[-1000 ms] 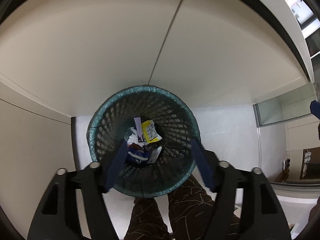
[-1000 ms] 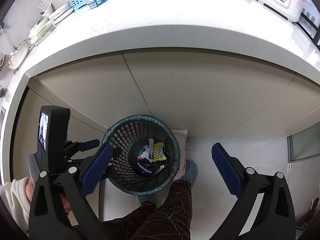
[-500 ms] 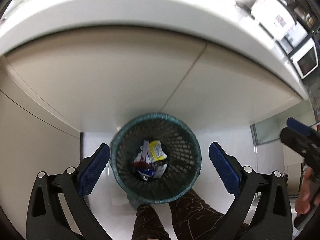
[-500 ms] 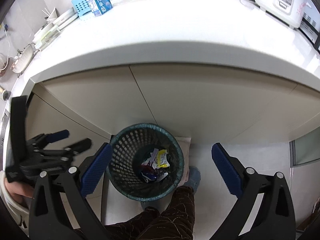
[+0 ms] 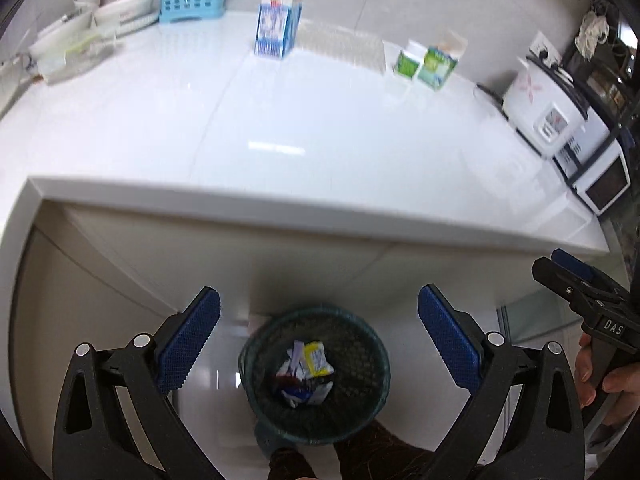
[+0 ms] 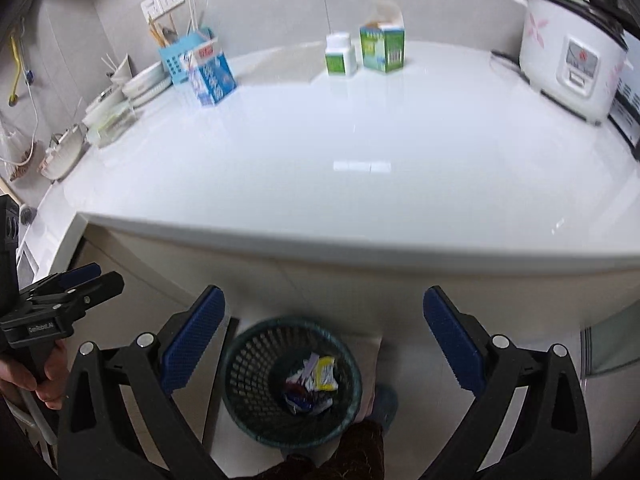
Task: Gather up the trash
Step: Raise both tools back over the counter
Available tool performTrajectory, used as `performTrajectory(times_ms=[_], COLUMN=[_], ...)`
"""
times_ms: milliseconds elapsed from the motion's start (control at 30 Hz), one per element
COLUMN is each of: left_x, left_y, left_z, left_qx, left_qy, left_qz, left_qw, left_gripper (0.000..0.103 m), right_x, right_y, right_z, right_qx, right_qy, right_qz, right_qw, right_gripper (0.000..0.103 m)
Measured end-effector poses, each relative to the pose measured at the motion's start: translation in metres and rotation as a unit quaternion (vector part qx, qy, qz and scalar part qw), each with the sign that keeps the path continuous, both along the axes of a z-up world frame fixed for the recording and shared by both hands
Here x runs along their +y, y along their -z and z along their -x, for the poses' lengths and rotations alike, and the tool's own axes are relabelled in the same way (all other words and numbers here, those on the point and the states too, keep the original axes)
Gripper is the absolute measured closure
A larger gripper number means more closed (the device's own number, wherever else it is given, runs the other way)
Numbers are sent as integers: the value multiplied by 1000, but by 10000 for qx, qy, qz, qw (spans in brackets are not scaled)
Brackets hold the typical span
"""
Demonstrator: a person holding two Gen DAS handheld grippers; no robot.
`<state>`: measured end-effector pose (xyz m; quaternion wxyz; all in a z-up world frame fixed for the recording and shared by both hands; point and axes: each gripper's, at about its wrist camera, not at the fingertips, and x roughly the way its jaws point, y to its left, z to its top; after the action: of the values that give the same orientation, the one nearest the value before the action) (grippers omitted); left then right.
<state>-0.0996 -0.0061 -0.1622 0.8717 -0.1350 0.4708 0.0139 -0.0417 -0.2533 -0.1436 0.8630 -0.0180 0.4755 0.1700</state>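
We hold the left gripper and right gripper spread wide, empty, above the wastebasket at six o'clock; wrappers lie inside.

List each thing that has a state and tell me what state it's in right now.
Left gripper: jaws open, empty.
Right gripper: jaws open, empty.
Mesh bin: upright, wrappers inside.
Blue milk carton: upright, straw in top.
Green box: top flaps open.
Rice cooker: lid shut.

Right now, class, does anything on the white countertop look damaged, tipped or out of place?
The green carton beside the white bottle has its top torn open and ragged. The blue milk carton stands upright, its top opened too. Nothing looks spilled.
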Motion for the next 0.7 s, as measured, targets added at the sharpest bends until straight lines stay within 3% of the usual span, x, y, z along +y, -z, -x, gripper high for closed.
performTrajectory(times_ms=[200,367,700], left_x=[3,8,29], left_y=[-28,-47,-76], left_z=[-32,-63,-126], left_qx=[-231,-300,-499], left_qy=[-101,-70,-264], left_qz=[12,-282,-418], left_qw=[9997,9991,9975], left_gripper=[6,6,6], right_x=[-10,-16,-36], right_y=[-23,-46,-86], right_z=[-38,-68,-138], right_qx=[-250,-511,-966], right_qy=[5,174,522], right_qz=[-66,-38,-147], right_qw=[9997,9985,9938], right_gripper=[7,8,8])
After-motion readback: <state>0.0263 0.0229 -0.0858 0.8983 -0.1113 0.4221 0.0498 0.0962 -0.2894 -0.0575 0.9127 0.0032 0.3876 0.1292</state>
